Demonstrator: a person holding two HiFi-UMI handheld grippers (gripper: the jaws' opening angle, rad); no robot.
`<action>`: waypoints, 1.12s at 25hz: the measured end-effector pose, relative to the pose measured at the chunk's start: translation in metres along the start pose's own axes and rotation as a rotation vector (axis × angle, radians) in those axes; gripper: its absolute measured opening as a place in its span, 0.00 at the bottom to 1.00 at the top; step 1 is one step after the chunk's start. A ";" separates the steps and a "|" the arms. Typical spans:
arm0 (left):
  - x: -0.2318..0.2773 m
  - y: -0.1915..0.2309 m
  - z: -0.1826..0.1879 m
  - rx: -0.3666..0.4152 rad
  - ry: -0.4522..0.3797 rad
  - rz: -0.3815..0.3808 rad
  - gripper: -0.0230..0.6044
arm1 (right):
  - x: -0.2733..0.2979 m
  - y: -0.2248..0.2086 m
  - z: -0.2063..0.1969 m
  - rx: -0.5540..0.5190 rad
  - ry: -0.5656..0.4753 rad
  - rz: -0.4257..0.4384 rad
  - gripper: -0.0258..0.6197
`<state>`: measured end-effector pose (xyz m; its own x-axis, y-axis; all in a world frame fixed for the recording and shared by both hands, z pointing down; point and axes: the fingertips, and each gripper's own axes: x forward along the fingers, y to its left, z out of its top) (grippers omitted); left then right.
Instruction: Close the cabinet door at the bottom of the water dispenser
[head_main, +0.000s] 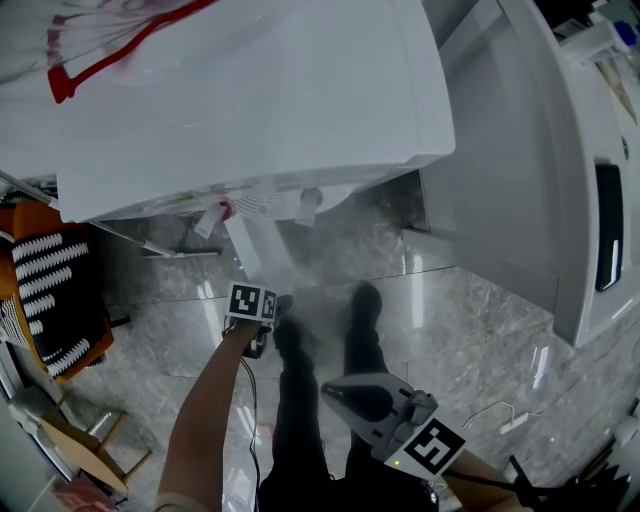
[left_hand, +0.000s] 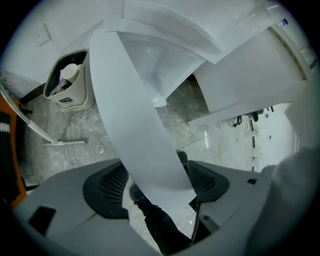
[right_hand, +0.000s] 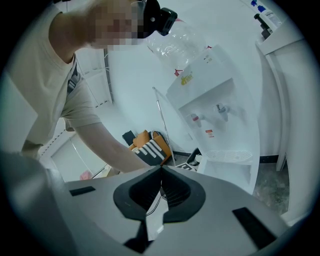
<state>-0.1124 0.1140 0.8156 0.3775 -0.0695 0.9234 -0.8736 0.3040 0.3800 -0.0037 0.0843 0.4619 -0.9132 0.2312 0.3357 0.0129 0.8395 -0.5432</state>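
The white water dispenser fills the top of the head view, and in the right gripper view the water dispenser shows its taps and drip tray. Its bottom cabinet door stands swung out over the grey floor. My left gripper points steeply down at the door's free edge. In the left gripper view the door runs as a white band between the jaws of the left gripper, which stand wide apart. My right gripper hangs back beside the person's legs, and the right gripper is shut on nothing.
A tall white appliance stands to the right of the dispenser. An orange bag with black and white stripes lies at the left. A beige waste bin stands beyond the door. The person's dark shoes are on the marble floor, and a white cable lies at the right.
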 end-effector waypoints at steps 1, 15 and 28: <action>0.000 -0.001 0.000 0.002 0.001 -0.004 0.57 | 0.000 0.000 0.000 0.001 -0.003 -0.002 0.07; 0.001 -0.013 0.002 0.012 -0.001 -0.058 0.59 | -0.002 0.000 -0.008 -0.013 0.031 0.009 0.07; -0.002 -0.025 0.002 0.023 0.010 -0.148 0.59 | 0.002 0.001 -0.015 -0.008 0.062 0.015 0.07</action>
<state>-0.0916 0.1049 0.8042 0.5058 -0.1027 0.8565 -0.8149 0.2691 0.5134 0.0008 0.0927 0.4734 -0.8860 0.2736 0.3743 0.0300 0.8395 -0.5426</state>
